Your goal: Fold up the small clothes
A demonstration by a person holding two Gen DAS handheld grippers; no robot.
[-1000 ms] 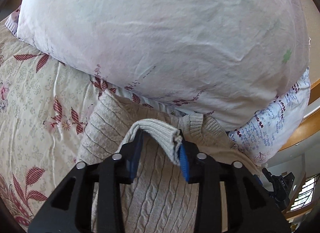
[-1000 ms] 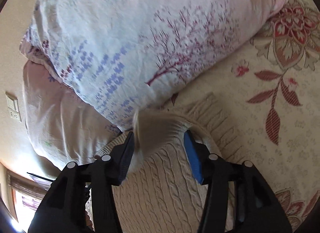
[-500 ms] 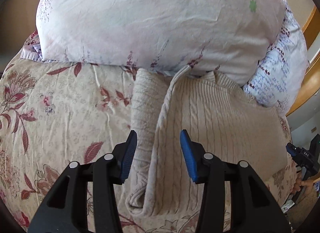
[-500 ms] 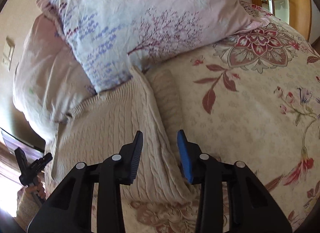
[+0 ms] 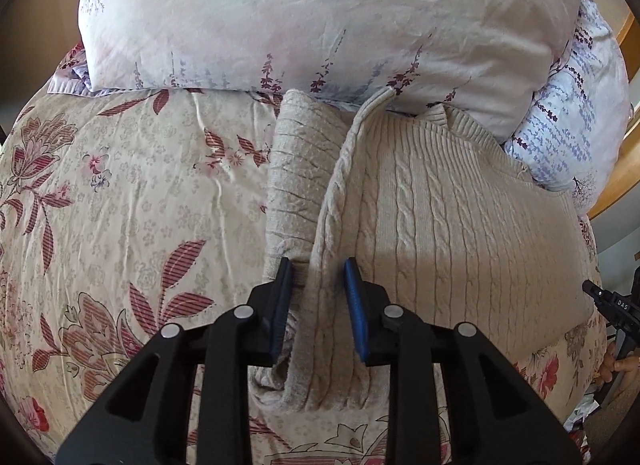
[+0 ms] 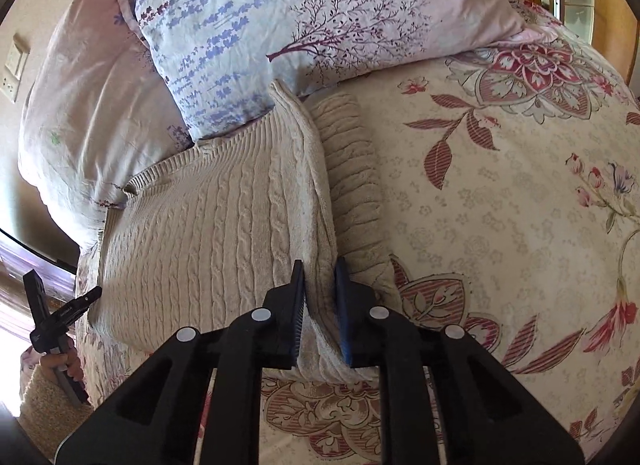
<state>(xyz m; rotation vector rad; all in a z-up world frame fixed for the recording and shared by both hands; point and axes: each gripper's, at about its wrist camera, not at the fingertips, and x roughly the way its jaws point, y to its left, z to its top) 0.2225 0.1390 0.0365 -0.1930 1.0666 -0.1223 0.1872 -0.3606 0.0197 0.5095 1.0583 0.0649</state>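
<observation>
I'm pinching the beige cable-knit sweater [image 6: 208, 233] edge with the right hand-held gripper [image 6: 320, 313]; left hand-held gripper [image 5: 316, 305] is closing, fabric between jaws, not visibly pressed. Next: lift both, fold across.

Bed with sweater and pillows

We see a bed [image 5: 120, 193] covered by a cream floral spread with red leaves. On it lies a beige cable-knit sweater [image 5: 440, 225], its side edges folded inward. Its collar end touches two stacked pillows [image 5: 320, 13] at the head, a pale pink one and a lavender-printed one [image 6: 280, 17].
</observation>
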